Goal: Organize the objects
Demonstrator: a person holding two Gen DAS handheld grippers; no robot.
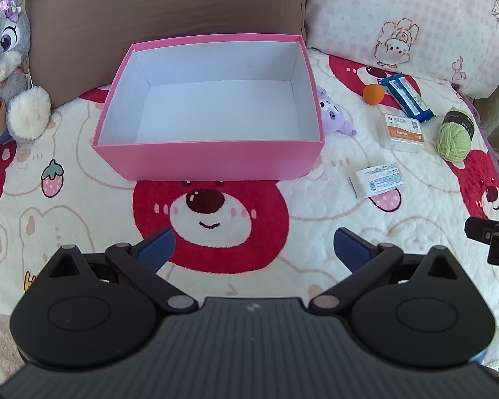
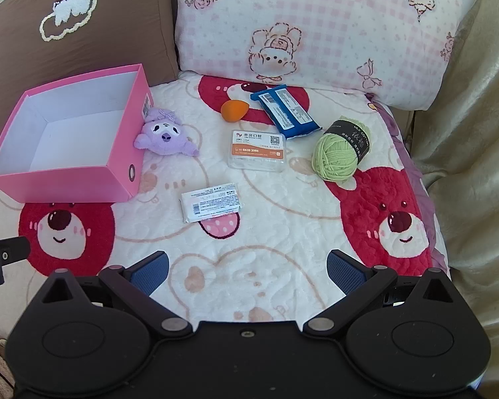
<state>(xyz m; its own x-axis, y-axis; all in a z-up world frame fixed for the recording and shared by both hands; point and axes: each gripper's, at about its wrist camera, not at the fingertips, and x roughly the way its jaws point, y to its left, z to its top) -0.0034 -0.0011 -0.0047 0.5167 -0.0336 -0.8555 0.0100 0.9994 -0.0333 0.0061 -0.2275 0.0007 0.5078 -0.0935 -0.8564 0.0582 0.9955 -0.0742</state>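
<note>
Left gripper (image 1: 252, 247) is held low over the bear-print blanket (image 1: 83, 206), jaws spread wide, nothing between the blue pads (image 1: 156, 249). Right gripper (image 2: 246, 271) is likewise spread wide and nothing is gripped; its dark tip is seen at the right edge of the left wrist view. Pink box (image 1: 209, 163) is seen straight ahead of the left gripper, open at the top, white inside, nothing in it, backed against the brown cushion (image 1: 169, 10). Purple plush (image 2: 164, 133) is lying touching the box's right wall. Orange sponge (image 2: 234, 109) is placed just beside the blue packet (image 2: 286, 113), both near the pink checked pillow (image 2: 316, 26). Clear plastic case (image 2: 257, 149) with an orange label is set below the packet, apart from it. Green yarn ball (image 2: 339, 153) with a black band is lying to the right of the case, near the blanket edge. White labelled packet (image 2: 211, 201) is lying flat nearest the right gripper, well apart from the box. Grey rabbit toy (image 1: 6, 50) is propped at far left in the left wrist view, beside the brown cushion
</note>
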